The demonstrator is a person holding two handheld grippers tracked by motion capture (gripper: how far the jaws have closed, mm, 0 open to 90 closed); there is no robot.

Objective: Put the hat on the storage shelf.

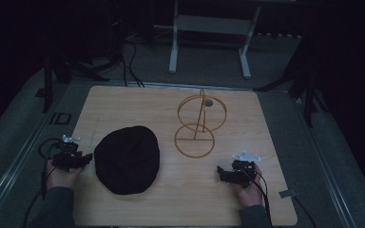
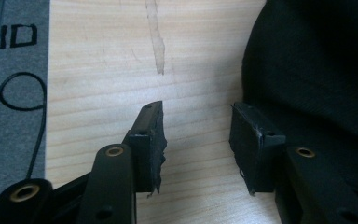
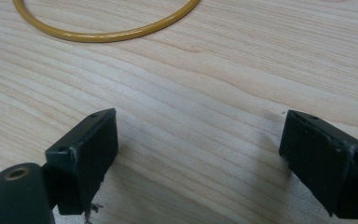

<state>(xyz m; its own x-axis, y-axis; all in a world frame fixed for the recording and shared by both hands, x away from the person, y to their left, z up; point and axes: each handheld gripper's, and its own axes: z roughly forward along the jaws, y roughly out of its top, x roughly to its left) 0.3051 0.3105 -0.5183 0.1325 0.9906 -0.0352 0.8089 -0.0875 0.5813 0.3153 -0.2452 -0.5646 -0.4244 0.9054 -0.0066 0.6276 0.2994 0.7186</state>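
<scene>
A black cap [image 1: 127, 159] lies flat on the left half of the wooden table [image 1: 123, 102]. My left gripper [image 1: 88, 158] sits just left of it, at the table's left edge. In the left gripper view its jaws [image 2: 198, 109] stand apart over bare wood, and the cap [image 2: 317, 60] lies right beside the right-hand jaw. A gold wire stand [image 1: 197, 126], with a flat ring base and an upright ring, is at the table's middle. My right gripper [image 1: 221, 173] rests open near the front right. Its jaws [image 3: 198, 116] are wide over bare wood, short of the stand's base ring [image 3: 107, 28].
A white metal frame [image 1: 209, 28] stands on the grey floor beyond the table. Black cables [image 1: 128, 61] trail at the back left. A strip of grey floor with an "ID" mark [image 2: 18, 36] borders the table's left edge.
</scene>
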